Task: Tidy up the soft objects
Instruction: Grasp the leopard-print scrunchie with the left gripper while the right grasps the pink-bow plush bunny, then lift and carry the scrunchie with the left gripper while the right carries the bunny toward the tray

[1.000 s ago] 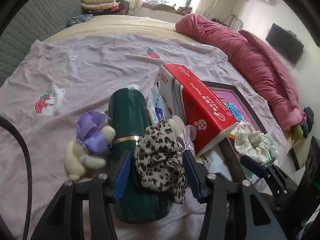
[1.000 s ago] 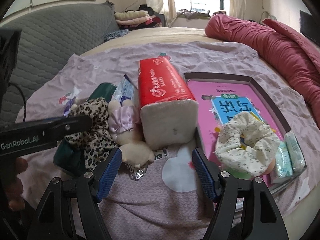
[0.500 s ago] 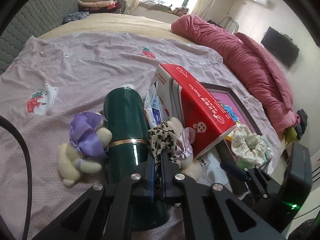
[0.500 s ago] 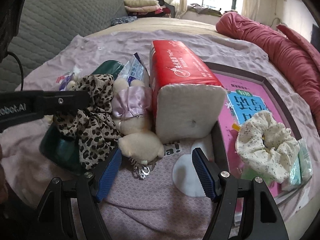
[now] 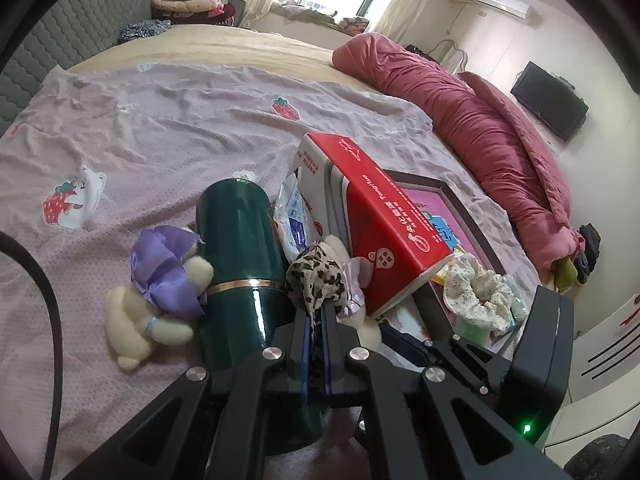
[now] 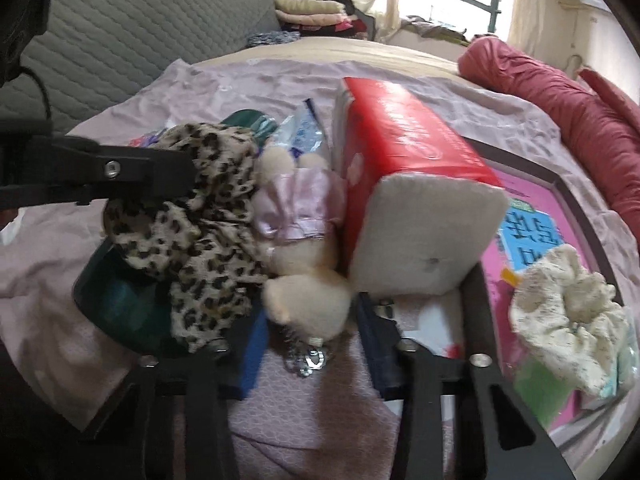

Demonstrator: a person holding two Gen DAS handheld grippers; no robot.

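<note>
Left gripper (image 5: 316, 322) jaws clamped on leopard-print scrunchie (image 5: 316, 276), fabric bunched upward from the tips, draped against the green flask (image 5: 244, 264) lying lengthwise on the bed (image 5: 168, 128). Right gripper (image 6: 310, 346) jaws closing around the cream plush bear (image 6: 306, 284), its body between the pads, head pointing away, beside the red tissue pack (image 6: 404, 168). Floral scrunchie (image 6: 568, 312) sits in the framed tray (image 6: 560, 184). Bedroom, lilac strawberry sheet, red duvet (image 5: 472, 120).
</note>
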